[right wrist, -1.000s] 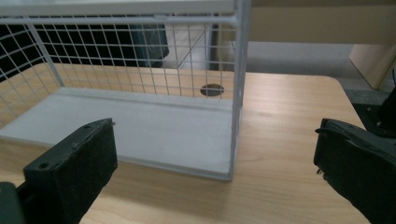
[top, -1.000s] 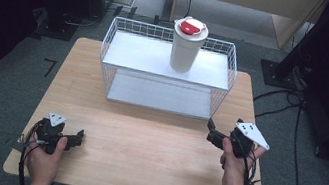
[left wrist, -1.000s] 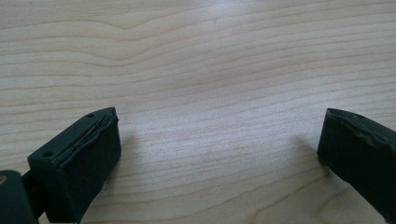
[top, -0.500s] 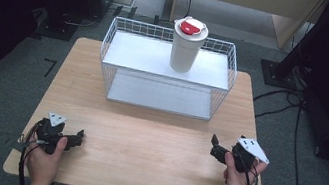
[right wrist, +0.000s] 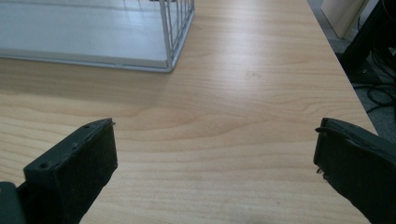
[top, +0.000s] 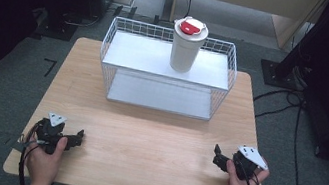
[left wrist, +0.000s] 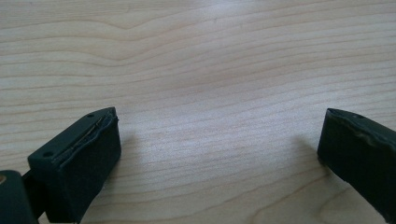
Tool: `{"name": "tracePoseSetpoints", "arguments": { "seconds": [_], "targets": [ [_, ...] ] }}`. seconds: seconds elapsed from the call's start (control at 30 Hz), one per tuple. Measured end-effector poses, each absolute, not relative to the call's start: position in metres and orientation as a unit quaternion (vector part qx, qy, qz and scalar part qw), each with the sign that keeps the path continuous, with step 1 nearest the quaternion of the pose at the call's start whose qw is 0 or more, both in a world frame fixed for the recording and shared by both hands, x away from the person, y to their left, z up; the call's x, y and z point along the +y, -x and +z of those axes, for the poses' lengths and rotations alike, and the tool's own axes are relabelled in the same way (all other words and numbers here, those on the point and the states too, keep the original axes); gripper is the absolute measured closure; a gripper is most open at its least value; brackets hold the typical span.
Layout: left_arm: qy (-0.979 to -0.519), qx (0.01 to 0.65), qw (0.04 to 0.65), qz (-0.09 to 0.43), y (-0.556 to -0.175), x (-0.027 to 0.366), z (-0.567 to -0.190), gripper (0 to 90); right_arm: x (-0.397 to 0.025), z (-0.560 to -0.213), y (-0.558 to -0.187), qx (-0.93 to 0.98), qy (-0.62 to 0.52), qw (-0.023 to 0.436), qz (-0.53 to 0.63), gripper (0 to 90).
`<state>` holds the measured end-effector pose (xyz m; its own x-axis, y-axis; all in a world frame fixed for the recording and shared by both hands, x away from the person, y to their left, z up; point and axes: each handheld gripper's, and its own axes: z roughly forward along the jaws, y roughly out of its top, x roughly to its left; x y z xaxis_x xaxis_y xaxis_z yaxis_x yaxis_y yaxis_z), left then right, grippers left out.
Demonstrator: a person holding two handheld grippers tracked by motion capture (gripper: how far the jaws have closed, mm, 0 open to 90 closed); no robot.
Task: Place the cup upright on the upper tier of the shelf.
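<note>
A white tumbler (top: 187, 45) with a red-and-white lid stands upright on the top shelf of a white wire rack (top: 166, 72) at the far side of the wooden table (top: 145, 135). My left gripper (top: 74, 138) rests low at the near left of the table, jaws wide apart over bare wood (left wrist: 219, 135). My right gripper (top: 217, 157) sits at the near right, also open with nothing between its fingers (right wrist: 74, 172). The rack's lower shelf corner (right wrist: 163, 60) lies ahead in the right gripper view.
The table's right edge (right wrist: 345, 84) runs close beside my right gripper, with cables on the floor beyond (top: 296, 109). Dark equipment stands (top: 278, 66) flank the table at the back. Bare wood lies between the grippers and the rack.
My right gripper has drawn back toward the near edge of the table and lowered. The left gripper and the tumbler have stayed put.
</note>
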<state>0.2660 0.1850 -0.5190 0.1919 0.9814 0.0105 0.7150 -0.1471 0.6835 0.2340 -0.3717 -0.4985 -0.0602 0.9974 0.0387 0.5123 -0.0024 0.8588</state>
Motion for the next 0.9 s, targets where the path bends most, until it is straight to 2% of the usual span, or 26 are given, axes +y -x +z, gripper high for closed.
{"name": "tracePoseSetpoints", "arguments": {
  "seconds": [0.73, 0.9],
  "targets": [
    [-0.719, 0.59, 0.281, 0.237, -0.266, 0.185, -0.519, 0.0, -0.397, -0.522, -0.21, 0.646, -0.614, 0.333, 0.307, 0.0],
    [-0.719, 0.59, 0.281, 0.237, -0.266, 0.185, -0.519, 0.0, -0.406, -0.525, -0.206, 0.662, -0.62, 0.321, 0.272, 0.0]
  ]
}}
